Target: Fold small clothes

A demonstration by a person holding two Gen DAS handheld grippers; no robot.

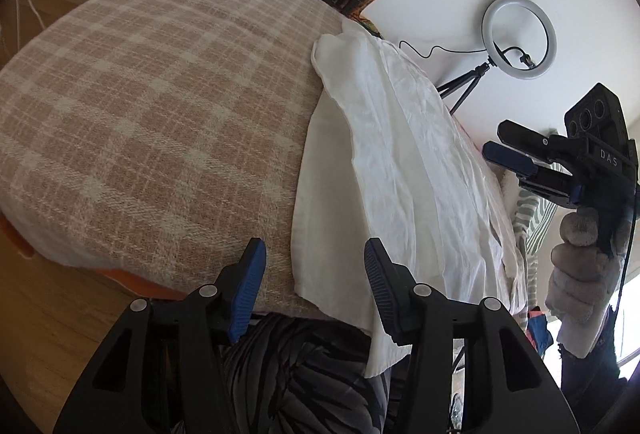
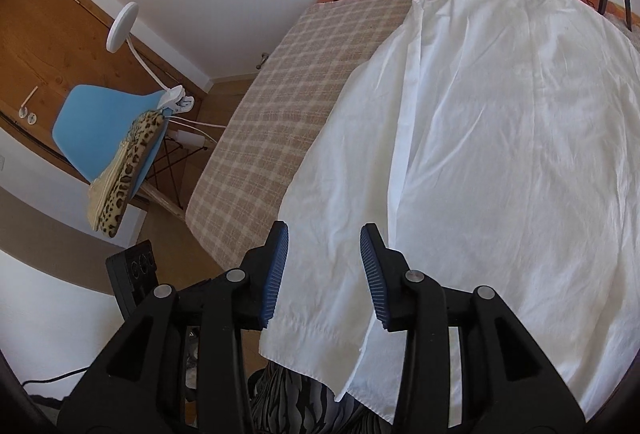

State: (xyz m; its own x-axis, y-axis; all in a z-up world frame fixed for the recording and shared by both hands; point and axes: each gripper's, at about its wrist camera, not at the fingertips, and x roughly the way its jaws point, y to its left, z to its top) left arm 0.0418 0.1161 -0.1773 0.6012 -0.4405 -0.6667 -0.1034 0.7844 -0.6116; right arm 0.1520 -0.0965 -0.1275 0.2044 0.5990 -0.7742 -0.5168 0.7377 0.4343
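The left tool (image 1: 316, 284) is hanging with its jaws apart and nothing between them, over the near edge of the desk (image 1: 140, 122). Just ahead and to its right, the near hem of the white shirt (image 1: 400, 162) is lying on the checked cover and drooping over the desk's edge. Further right, the right tool (image 1: 510, 154) is hovering in a gloved hand (image 1: 580, 266), clear of the cloth.

From its own camera the right tool (image 2: 324, 274) is also standing apart and gripping nothing; the shirt (image 2: 500, 154) is spreading out below and ahead of it, with one side already lying folded over along a straight lengthwise crease, and the collar at the far end.

Judging by that, the lengthwise fold is underway and both tools are sitting between grasps. The next move probably calls for bringing each tool down to the hem corners nearest it, closing on the cloth and carrying the hem toward the collar. The right edge is lying outside the views, so whether that side is folded I cannot tell.
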